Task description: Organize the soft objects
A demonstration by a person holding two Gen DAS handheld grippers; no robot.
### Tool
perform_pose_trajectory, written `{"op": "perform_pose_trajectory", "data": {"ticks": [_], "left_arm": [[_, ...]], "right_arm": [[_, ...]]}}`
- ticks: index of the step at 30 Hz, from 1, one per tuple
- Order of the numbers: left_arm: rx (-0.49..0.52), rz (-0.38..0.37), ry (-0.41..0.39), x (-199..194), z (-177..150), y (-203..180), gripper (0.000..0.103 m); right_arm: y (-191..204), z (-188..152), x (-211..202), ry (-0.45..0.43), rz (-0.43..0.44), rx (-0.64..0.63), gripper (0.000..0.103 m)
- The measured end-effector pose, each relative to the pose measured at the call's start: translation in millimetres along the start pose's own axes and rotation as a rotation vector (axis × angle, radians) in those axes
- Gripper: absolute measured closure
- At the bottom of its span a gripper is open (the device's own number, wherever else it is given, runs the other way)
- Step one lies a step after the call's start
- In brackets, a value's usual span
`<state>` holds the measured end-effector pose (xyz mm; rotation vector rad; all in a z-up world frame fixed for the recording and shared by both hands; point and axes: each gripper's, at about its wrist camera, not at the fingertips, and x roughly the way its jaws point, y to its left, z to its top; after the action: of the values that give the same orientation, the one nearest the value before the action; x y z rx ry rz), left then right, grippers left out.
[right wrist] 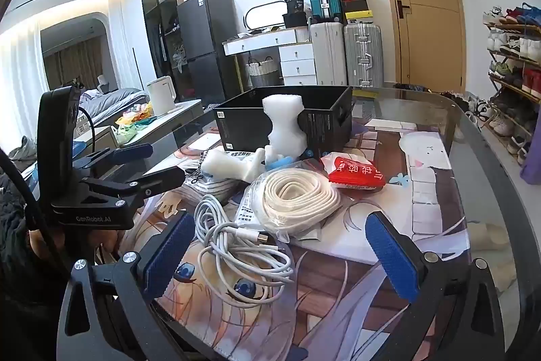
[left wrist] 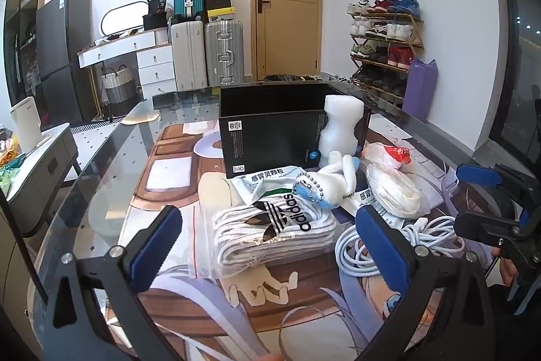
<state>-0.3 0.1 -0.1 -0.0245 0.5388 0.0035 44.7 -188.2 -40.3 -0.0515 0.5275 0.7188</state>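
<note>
A black open box point(left wrist: 270, 137) point(right wrist: 324, 120) stands on the glass table with a white foam block point(left wrist: 339, 127) point(right wrist: 285, 124) leaning on it. In front lie bagged white adidas socks point(left wrist: 270, 232), a small white plush keychain point(left wrist: 324, 188) point(right wrist: 233, 166), a bagged cream cord coil point(right wrist: 299, 202) point(left wrist: 394, 188), a red packet point(right wrist: 355, 175) and a white cable point(right wrist: 236, 246) point(left wrist: 405, 242). My left gripper point(left wrist: 270, 246) is open, jaws either side of the socks, short of them. My right gripper point(right wrist: 280, 254) is open, above the white cable. Each gripper shows at the side of the other's view.
The table point(left wrist: 111, 178) carries an anime-print mat point(right wrist: 422, 192). Medicine sachets point(left wrist: 267, 181) lie under the pile. A side cabinet with a kettle point(right wrist: 162, 95) stands left. Suitcases point(left wrist: 206, 53), a door and a shoe rack point(left wrist: 385, 46) stand behind.
</note>
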Motion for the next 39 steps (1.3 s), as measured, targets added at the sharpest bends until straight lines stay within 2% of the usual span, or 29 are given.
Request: {"op": "perform_pose_trajectory", "data": {"ticks": [39], "left_arm": [[-0.025, -0.007, 0.016, 7.4, -2.5, 3.8, 0.0]], "right_arm": [[1.0, -1.6, -0.3, -0.005, -0.006, -0.01, 0.001]]}}
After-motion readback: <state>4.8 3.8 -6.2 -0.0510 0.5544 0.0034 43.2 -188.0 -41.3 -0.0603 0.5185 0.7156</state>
